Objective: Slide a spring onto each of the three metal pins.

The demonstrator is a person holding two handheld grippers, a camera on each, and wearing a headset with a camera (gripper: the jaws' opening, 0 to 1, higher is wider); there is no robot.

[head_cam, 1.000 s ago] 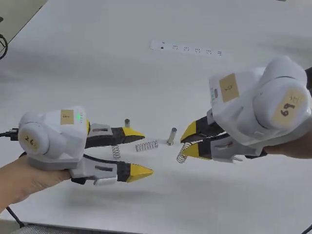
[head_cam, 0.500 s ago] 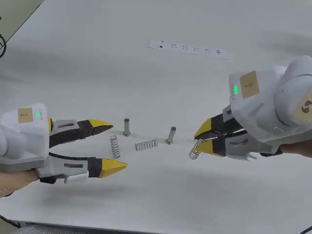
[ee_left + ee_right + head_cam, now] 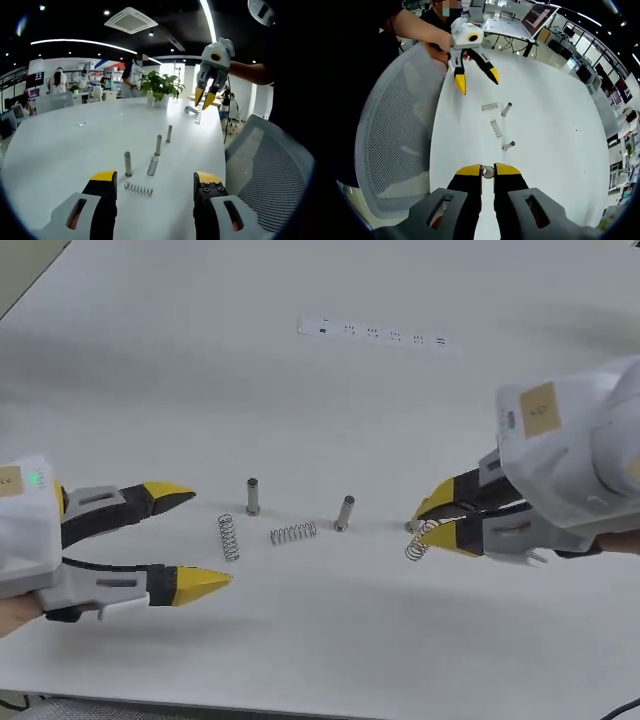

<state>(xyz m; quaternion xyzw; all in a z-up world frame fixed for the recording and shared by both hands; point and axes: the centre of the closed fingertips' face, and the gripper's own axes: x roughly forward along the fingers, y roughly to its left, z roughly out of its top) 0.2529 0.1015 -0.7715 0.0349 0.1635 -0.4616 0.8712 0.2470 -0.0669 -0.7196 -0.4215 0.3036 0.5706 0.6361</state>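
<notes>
The right gripper (image 3: 425, 527) is clamped on one spring (image 3: 417, 546), which is hung from its yellow tips. The left gripper (image 3: 208, 538) is held wide open with nothing in it. Three bare pins are stood in a row on the white table (image 3: 330, 640), toward its near edge: the left pin (image 3: 252, 496), the middle pin (image 3: 344, 513) and the right pin (image 3: 169, 133). A second spring (image 3: 228, 537) is laid just beside the left pin, and a third spring (image 3: 293, 533) is laid between the left pin and the middle pin.
</notes>
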